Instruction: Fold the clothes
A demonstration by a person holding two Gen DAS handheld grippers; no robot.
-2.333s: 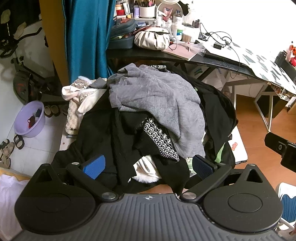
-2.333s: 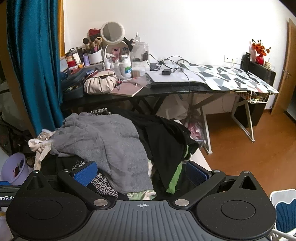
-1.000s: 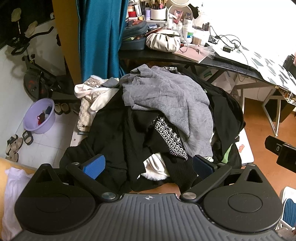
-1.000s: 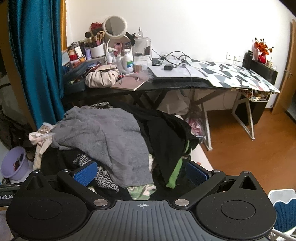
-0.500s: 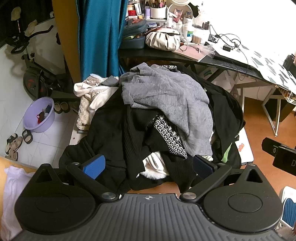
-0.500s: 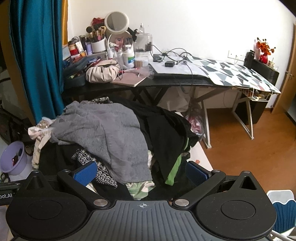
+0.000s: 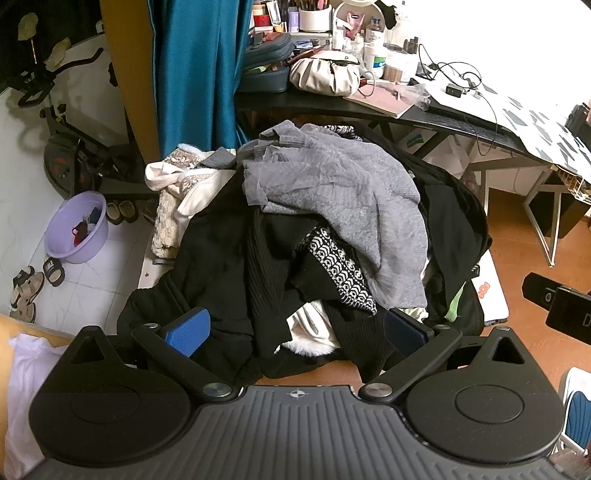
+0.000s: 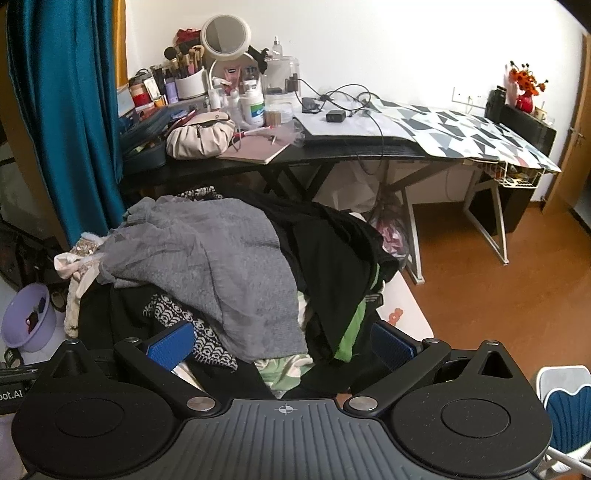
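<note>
You hold both tools above the near edge of a big pile of clothes (image 7: 295, 229), and neither one touches the cloth. Your left tool (image 7: 295, 326) has its jaws spread wide and grips nothing; its blue pads (image 7: 188, 330) frame the black garments (image 7: 221, 266) at the front of the pile. Your right tool (image 8: 282, 343) is also wide apart and holds nothing, with its pads (image 8: 171, 345) on both sides of the hanging edge of the grey sweater (image 8: 229, 258).

The pile lies on a low white surface (image 7: 493, 295), of which only an edge with a small orange print shows at the right. The grey sweater lies on top and falls toward you. Under it you see a black and white patterned piece (image 7: 340, 266), and below that something white and fluffy (image 7: 314, 341). On the right side of the pile a black garment with a green part (image 8: 351, 325) hangs down. On the left side there are cream and beige clothes (image 7: 177, 192), next to a teal curtain (image 7: 199, 70).

Behind the pile stands a dark tabletop (image 8: 332, 153) which carries a beige bag (image 8: 199, 136), a round mirror (image 8: 225, 35), bottles, brushes and cables. A lilac basin (image 7: 75, 227) stands on the tiled floor at the left, with sandals (image 7: 26, 291) near it. At the lower left of the left view a white cloth (image 7: 22, 376) lies close to the tool
</note>
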